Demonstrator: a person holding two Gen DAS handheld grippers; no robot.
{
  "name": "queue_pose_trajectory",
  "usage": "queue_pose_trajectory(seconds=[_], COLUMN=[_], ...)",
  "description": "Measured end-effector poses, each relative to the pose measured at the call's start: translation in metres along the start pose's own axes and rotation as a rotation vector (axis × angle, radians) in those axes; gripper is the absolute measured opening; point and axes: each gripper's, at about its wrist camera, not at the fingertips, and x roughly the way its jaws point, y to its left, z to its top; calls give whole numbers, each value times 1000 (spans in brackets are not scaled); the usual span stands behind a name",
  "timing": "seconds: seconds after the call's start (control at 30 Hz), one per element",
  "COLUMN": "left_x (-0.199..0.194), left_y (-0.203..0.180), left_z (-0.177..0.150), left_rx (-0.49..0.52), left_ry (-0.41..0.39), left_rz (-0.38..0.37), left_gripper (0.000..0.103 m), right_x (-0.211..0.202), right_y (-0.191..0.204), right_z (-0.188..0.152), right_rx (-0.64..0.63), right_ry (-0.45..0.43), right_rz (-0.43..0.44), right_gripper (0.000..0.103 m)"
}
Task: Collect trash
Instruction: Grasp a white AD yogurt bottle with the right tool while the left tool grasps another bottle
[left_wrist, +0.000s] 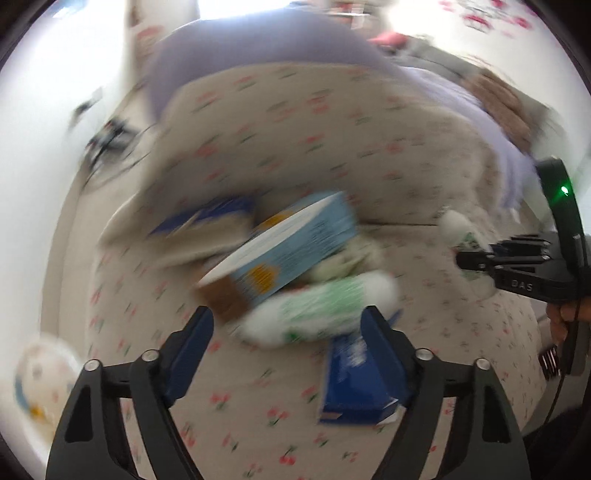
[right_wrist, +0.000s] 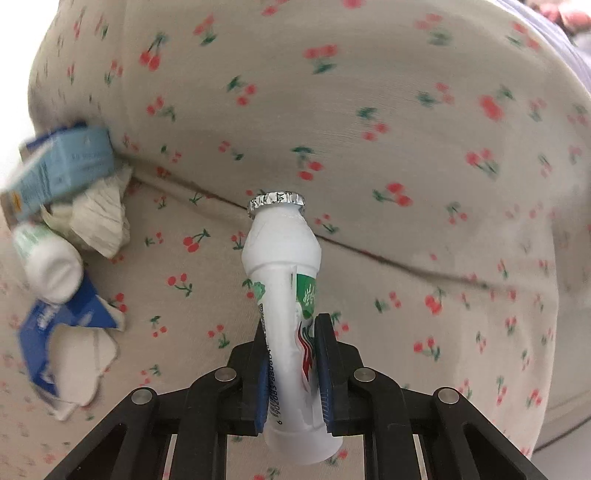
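My right gripper (right_wrist: 291, 323) is shut on a small white drink bottle (right_wrist: 284, 280) with a foil lid and green label, held upright over the cherry-print sofa (right_wrist: 369, 129). In the left wrist view that gripper (left_wrist: 476, 260) and its bottle (left_wrist: 456, 225) show at the right. My left gripper (left_wrist: 288, 328) stands open above a trash pile: a second white and green bottle (left_wrist: 321, 310) lies just beyond its fingertips, a light blue carton (left_wrist: 291, 243) behind it, a torn dark blue carton (left_wrist: 354, 376) by the right finger. The pile also holds crumpled paper (right_wrist: 99, 218).
A lavender blanket (left_wrist: 258, 48) and a brown cloth (left_wrist: 506, 107) lie on the sofa back. Dark cables (left_wrist: 110, 136) run on the white floor at the left. A round white patterned object (left_wrist: 40, 376) sits low left. A hand (left_wrist: 565, 317) holds the right gripper.
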Motion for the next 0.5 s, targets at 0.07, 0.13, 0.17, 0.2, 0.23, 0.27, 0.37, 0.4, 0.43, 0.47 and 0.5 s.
queue_pose_trajectory(seconds=[0.07,0.13,0.17,0.2,0.23,0.27,0.37,0.4,0.43,0.47,0.5], left_x=[6,16,22,28,33,36,48,50,52,53,53], left_y=[-13,-27,-32,-35,-38,-37,-34,-34,-34,-34,-33], left_z=[8,12,12,12,12,11,2,-3,-9,-15,-21], left_rx=[82,177,215,239,268,275,256,260,267,267,257], left_ry=[3,37,63,84,101,111,185,201,211,217,217], left_rz=[-66,-100,-106,-111,-108,-114,-151,-149,-143,-136,-135], left_gripper=[74,68,65,63,63,63,60,60,59,58,57], right_x=[-6,-11,-13,-16,-18,-24,-34,-40,-49,-58,-62], right_y=[-6,-8,-8,-9,-13,-17,-20,-16,-14,-11,-9], right_z=[-2,-4,-6,-6,-6,-9,-17,-23,-29,-39,-42], right_rx=[29,40,47,52,55,58,62,61,63,64,65], right_ry=[-6,-9,-10,-12,-13,-16,-23,-24,-25,-25,-26], right_rz=[19,36,52,62,73,84,103,110,113,116,119], right_gripper=[18,18,18,18,18,18,18,18,18,18,18])
